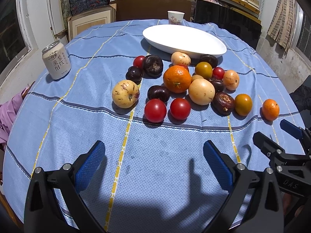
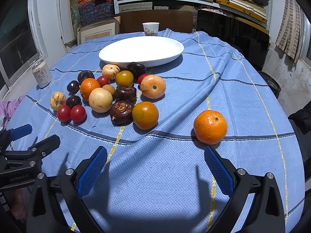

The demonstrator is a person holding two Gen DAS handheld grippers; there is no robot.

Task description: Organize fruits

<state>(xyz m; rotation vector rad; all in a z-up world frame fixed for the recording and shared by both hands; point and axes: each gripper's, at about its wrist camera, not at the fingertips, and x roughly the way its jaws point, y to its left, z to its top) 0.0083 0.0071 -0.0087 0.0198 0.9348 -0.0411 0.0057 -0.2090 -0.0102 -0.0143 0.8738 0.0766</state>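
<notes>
Both the left gripper (image 1: 154, 162) and the right gripper (image 2: 155, 167) are held wide open and empty above the cloth-covered bench (image 2: 243, 101). The lone orange (image 2: 210, 127), just ahead of the right gripper, is judged firm, light and dimpled; it is best pinched across its middle. The glossy white dish (image 2: 175, 54) lies bare behind the fruit heap (image 2: 116, 95).

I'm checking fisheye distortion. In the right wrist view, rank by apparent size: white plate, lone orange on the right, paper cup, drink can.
1. white plate
2. lone orange, enlarged by nearness
3. drink can and paper cup: look alike, unranked
</notes>
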